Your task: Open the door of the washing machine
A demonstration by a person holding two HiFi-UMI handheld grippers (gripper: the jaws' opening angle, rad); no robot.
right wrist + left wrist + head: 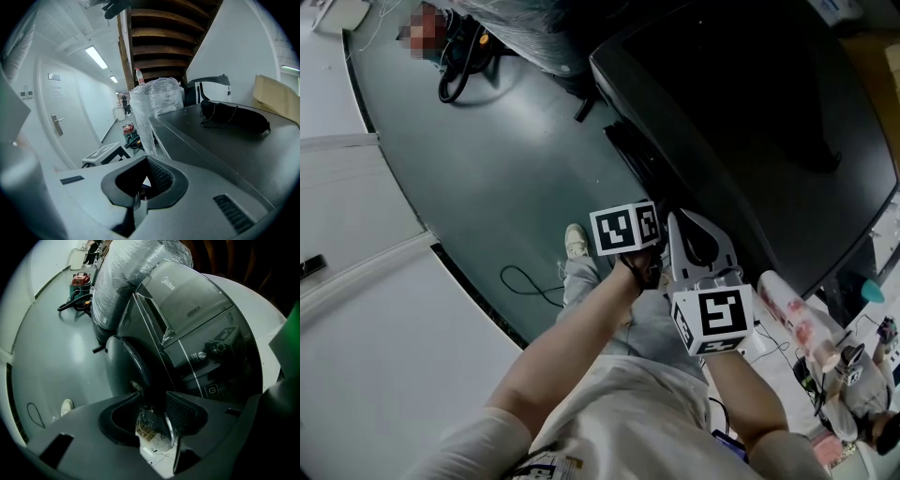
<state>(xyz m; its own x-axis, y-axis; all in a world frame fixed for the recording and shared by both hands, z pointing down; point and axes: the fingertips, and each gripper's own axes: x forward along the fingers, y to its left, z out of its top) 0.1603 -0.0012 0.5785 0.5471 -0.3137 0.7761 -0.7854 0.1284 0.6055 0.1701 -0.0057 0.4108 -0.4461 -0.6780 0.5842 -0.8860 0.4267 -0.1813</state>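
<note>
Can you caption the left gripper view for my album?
Left tool closed on the rim of the round, dark washing machine door.

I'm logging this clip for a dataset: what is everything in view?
washing machine: one, dark grey, beside the floor
washing machine door: one, dark, on its front
plastic-wrapped load: one, clear, beside the machine
vacuum cleaner: one, red and green, floor beyond
cable: one, black, looped on floor
corded item: one, black, machine's top
shoe: one, white, on floor
left gripper: one, dark, fingers closed on door's edge
right gripper: one, white, fingers together, empty
</note>
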